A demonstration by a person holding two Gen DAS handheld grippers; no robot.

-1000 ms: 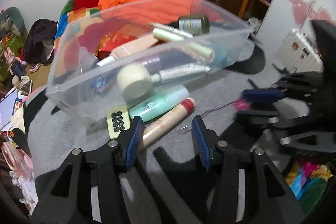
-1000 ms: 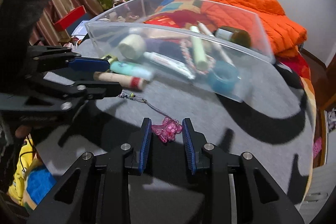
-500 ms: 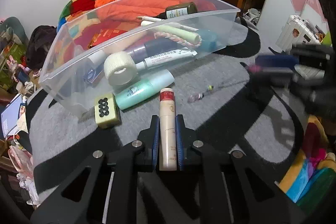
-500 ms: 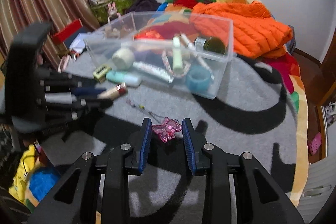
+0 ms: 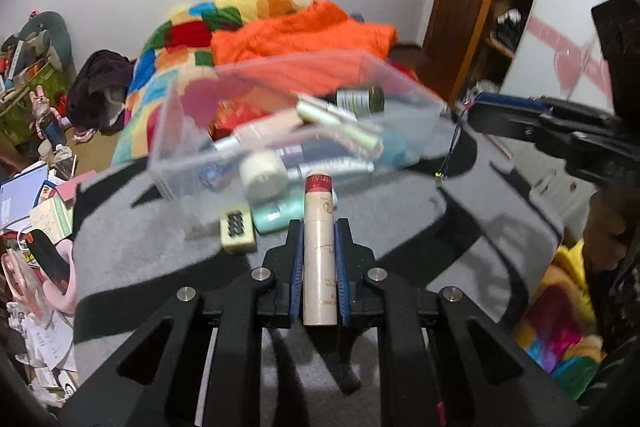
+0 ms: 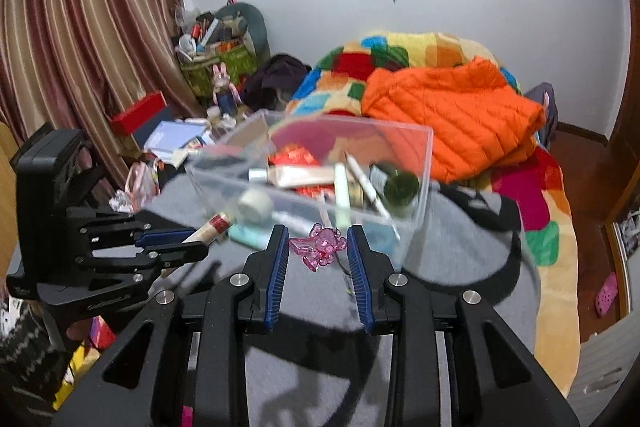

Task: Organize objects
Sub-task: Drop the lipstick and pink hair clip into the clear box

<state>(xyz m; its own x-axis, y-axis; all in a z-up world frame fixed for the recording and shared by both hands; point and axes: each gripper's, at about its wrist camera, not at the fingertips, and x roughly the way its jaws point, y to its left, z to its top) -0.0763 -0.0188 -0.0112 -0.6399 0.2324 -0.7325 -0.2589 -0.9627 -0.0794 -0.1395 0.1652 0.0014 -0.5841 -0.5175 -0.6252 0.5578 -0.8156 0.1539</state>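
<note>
Gripping a cream cosmetic tube (image 5: 319,247) lengthwise, the left tool (image 5: 319,259) has its pads closed on the lower barrel, red band forward; stiff, light and smooth, it could slide endwise. Right tool (image 6: 318,259) holds a pink translucent charm (image 6: 318,245), its thin cord dangling, likely brittle. Both hang just short of the clear plastic bin (image 6: 416,195) on the grey blanket (image 5: 132,247).

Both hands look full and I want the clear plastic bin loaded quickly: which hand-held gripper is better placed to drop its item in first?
Right, probably: its hand-held gripper holds the pink translucent charm right beside the clear plastic bin. The left grips the beige red-capped tube farther back.
</note>
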